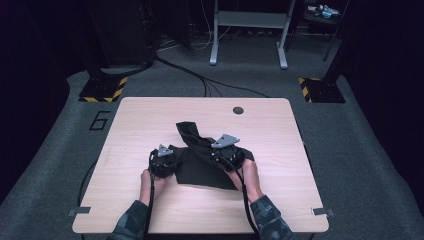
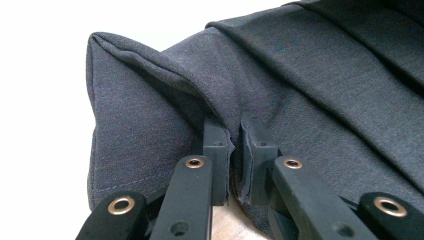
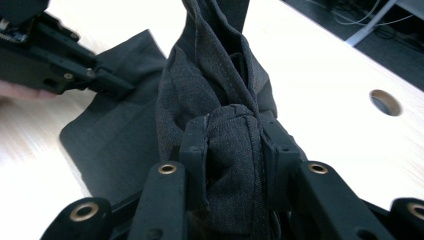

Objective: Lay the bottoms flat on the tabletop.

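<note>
I'm running two handheld grippers over a pale wooden tabletop (image 1: 150, 220), w/ a dark grey cloth (image 1: 205, 170) lying near the centre, partly flat and partly bunched. My left gripper (image 1: 172, 161) sits at the cloth's left edge; in the left gripper view its jaws are pressed nearly together, pinching a thin hem of the cloth (image 2: 150, 125) right at a folded corner. My right gripper (image 1: 216, 155) is on the cloth's right side; in the right gripper view its jaws are clamped on a thick gathered wad of the fabric (image 3: 225, 145), and a twisted strip of it runs up and away from the jaws toward the far side of the tabletop. So the cloth's long axis runs from between my hands diagonally away, to the far left in the high view, w/ the flat panel lying between the two grippers. Both hands are on the fabric, approx level w/ each other, left low on the tabletop, right looks slightly raised. A round cable hole (image 1: 238, 110) sits well beyond the cloth. I judge the next pull depends on keeping the two grips apart along that near edge.
</note>
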Available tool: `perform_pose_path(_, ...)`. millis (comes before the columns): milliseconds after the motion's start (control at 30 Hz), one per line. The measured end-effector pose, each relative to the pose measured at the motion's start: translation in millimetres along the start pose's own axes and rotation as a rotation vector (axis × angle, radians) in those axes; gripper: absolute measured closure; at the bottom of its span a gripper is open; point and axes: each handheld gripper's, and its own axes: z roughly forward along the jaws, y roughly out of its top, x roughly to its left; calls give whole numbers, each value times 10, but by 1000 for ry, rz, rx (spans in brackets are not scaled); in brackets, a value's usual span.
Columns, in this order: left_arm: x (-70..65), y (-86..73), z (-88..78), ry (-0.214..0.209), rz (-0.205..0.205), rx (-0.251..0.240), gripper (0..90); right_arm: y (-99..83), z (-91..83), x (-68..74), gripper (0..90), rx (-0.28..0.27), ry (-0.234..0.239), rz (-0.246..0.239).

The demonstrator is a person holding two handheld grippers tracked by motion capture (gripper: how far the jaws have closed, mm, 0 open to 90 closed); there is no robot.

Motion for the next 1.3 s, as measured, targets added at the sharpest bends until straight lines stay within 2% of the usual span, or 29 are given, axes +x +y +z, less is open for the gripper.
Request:
perform_pose_path(33,10,-4,-6,-3,11,1,833,-4,-21,-14,682,-4,-4,11)
perform_pose_path(67,1,-13,-8,-4,-6,-6,833,-11,-43,-33,682,-8,-10,9)
perform_pose_path(133,16,-25,-28,-5,5,4,833,-26,-83,-67,682,-24,-24,13)
perform_pose_path(167,6,-35,-29,-5,-18,-5,833,-33,-106,-87,682,-31,-30,8)
perform_pose_path(233,32,-55,-54,-9,-15,-4,833,-52,-155,-117,682,-40,-42,15)
perform_pose_path(367,79,-96,-121,9,-10,1,835,-91,-253,-199,682,-63,-73,32)
perform_pose_path(533,179,-166,-211,25,-42,-3,835,-154,-351,-332,683,-93,-106,63)
perform_pose_path(567,198,-180,-229,35,-42,-5,835,-170,-368,-344,683,-97,-111,84)
perform_pose_path(600,224,-192,-246,43,-34,-7,835,-185,-385,-368,682,-97,-115,81)
perform_pose_path(700,258,-233,-285,54,-60,-21,834,-238,-428,-409,683,-105,-130,110)
perform_pose_path(800,279,-265,-313,66,-77,-31,834,-293,-463,-450,682,-109,-137,129)
perform_pose_path(1000,297,-322,-368,74,-79,-37,833,-397,-524,-515,681,-120,-154,155)
perform_pose_path(1067,300,-356,-388,81,-93,-54,833,-438,-544,-535,681,-121,-154,181)
perform_pose_path(1200,322,-409,-458,88,-79,-44,833,-533,-572,-579,679,-131,-158,214)
perform_pose_path(1300,336,-452,-507,88,-89,-45,833,-606,-576,-593,677,-124,-159,244)
